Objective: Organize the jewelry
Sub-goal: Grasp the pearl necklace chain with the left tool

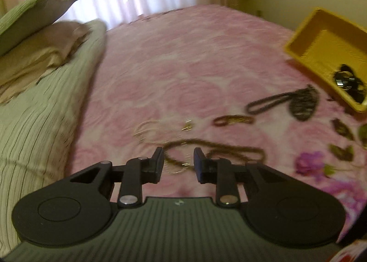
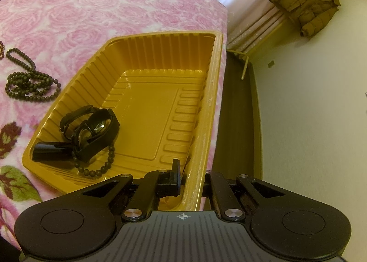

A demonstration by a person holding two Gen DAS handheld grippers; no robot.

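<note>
**Left gripper over the loose chains, right clamped on the tray rim**

Left wrist view: everything here is smeared by blur, so I can't make out clasps or links. My left gripper [image 1: 178, 162] hangs over the pink bedspread [image 1: 183, 60] with a narrow gap between its pads and nothing pinched; a brown chain [image 1: 220, 147] lies just beyond and between the tips. Farther off I see a thin gold chain [image 1: 146, 128], a small gold piece [image 1: 187, 125], a brown bracelet [image 1: 232, 119] and a dark bead necklace [image 1: 284, 101]. The yellow tray [image 1: 305, 39] is cut off by the frame's right edge. Pillows [image 1: 39, 39] sit at left.

Right wrist view: this one is sharp. My right gripper [image 2: 190, 175] is closed on the yellow tray's near rim [image 2: 192, 170]; the outer finger is mostly hidden behind the wall. Inside the tray I can see black watches [image 2: 91, 129] and a bead bracelet [image 2: 103, 165], which the other view shows only as a dark lump. The bead necklace [image 2: 29, 81] lies beside the tray. A brown jacket [image 2: 305, 3] hangs by the curtain.
</note>
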